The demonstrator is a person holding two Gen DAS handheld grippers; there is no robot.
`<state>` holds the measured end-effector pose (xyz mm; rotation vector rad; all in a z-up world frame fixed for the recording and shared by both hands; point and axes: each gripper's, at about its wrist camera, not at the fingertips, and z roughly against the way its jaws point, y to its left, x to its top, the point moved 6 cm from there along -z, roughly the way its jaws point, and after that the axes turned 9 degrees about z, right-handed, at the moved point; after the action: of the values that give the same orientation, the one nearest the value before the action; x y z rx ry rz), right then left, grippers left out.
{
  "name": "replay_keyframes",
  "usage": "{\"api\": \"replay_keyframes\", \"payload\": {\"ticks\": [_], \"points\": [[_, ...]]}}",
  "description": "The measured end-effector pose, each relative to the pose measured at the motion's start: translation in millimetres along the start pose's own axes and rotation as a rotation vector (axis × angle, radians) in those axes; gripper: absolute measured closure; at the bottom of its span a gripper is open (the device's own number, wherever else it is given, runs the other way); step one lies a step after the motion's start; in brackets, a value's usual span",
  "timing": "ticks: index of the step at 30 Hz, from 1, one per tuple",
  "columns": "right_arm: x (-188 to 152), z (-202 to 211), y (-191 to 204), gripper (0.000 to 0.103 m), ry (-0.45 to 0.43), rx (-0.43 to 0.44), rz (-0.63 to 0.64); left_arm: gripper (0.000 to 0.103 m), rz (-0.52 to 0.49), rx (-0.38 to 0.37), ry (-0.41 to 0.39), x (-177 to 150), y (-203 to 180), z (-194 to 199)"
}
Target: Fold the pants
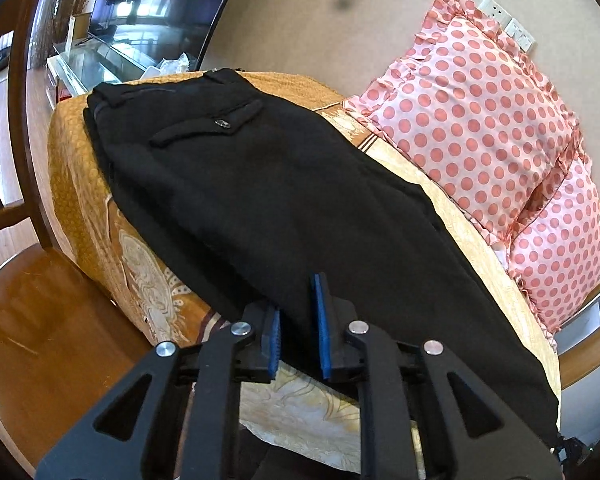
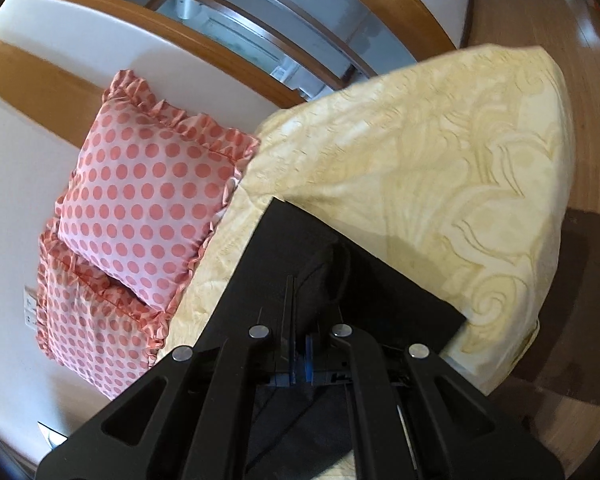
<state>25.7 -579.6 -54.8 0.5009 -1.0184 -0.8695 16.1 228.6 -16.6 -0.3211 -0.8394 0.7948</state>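
Note:
Black pants (image 1: 284, 184) lie lengthwise on a bed with a yellow patterned cover (image 1: 80, 208), waistband and buttoned back pocket at the far end. My left gripper (image 1: 300, 316) sits at the near edge of a leg, its blue pads a little apart with black cloth between them; a firm grip is not clear. In the right wrist view my right gripper (image 2: 300, 344) is shut on the hem end of the pants (image 2: 300, 240), with the cloth bunched between its fingers over the bed cover (image 2: 420, 152).
Two pink polka-dot pillows (image 1: 480, 120) lean on the wall beside the bed and show in the right wrist view (image 2: 148, 192) too. A wooden chair (image 1: 24, 280) stands left of the bed. A wooden floor (image 2: 580, 80) lies beyond the bed's far corner.

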Motion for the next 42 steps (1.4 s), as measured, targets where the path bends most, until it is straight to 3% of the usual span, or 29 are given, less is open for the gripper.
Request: {"api": "replay_keyframes", "payload": {"ticks": [4, 6, 13, 18, 21, 23, 24, 28, 32, 38, 42], "points": [[4, 17, 5, 0.100, -0.052, 0.007, 0.016, 0.093, -0.037, -0.007, -0.010, -3, -4, 4], [5, 24, 4, 0.100, -0.065, -0.036, 0.040, 0.094, -0.056, -0.017, -0.013, -4, -6, 8], [-12, 20, -21, 0.100, -0.007, -0.100, 0.005, 0.095, -0.072, -0.021, 0.003, -4, -3, 5], [-13, 26, -12, 0.099, -0.016, -0.172, 0.106, 0.088, -0.076, -0.038, 0.009, -9, 3, 6], [-7, 36, -11, 0.087, -0.052, -0.215, 0.131, 0.075, -0.072, -0.055, -0.035, -8, 8, 22], [1, 44, -11, 0.065, -0.098, -0.267, 0.165, 0.068, -0.075, -0.028, -0.104, -1, 11, 35], [3, 46, -12, 0.047, -0.111, -0.277, 0.167, 0.064, -0.078, -0.001, -0.169, 7, 13, 44], [10, 44, -20, 0.045, -0.122, -0.288, 0.154, 0.042, -0.070, -0.012, -0.287, 34, 10, 60], [4, 36, -19, 0.045, -0.110, -0.266, 0.167, 0.035, -0.149, -0.021, -0.224, 45, -9, 35], [-12, 34, -12, 0.047, -0.072, -0.105, 0.108, 0.030, -0.156, -0.001, -0.080, 26, -3, -9], [-28, 28, -2, 0.059, -0.022, -0.005, 0.062, 0.030, -0.168, -0.017, -0.093, 22, 1, -9]]}}
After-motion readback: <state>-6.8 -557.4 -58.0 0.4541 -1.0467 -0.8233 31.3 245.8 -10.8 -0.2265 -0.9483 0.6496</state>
